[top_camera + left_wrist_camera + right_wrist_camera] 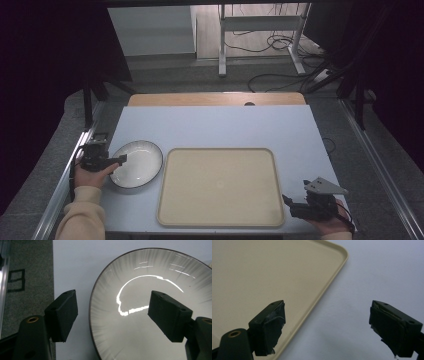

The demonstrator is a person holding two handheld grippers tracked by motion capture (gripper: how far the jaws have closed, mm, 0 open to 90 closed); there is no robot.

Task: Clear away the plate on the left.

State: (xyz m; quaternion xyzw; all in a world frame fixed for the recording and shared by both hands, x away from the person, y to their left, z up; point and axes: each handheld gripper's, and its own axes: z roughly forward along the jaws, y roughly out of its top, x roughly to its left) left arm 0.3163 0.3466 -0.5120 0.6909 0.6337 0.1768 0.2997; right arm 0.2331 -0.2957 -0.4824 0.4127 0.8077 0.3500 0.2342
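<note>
Nearest to us, at the bottom of the high view, our two hands come in holding the grippers. Our left gripper (pixel 121 159) sits at the table's (pixel 215 125) left edge with its tips at the left rim of the bowl (pixel 140 161). In the left gripper view its jaws are spread wide and straddle that rim: one jaw hangs over the bare table just outside the bowl (pixel 155 315), the other over the glossy inside, and we cannot tell whether either touches it. The bowl stands upright, just beside the tray's (pixel 220 186) left edge. The tray lies flat in the middle of the table. Our right gripper (pixel 287 201) hovers at the tray's near right corner, jaws spread and holding nothing; in the right gripper view one jaw is over the tray (pixel 262 272) and the other over the table (pixel 382 270).
</note>
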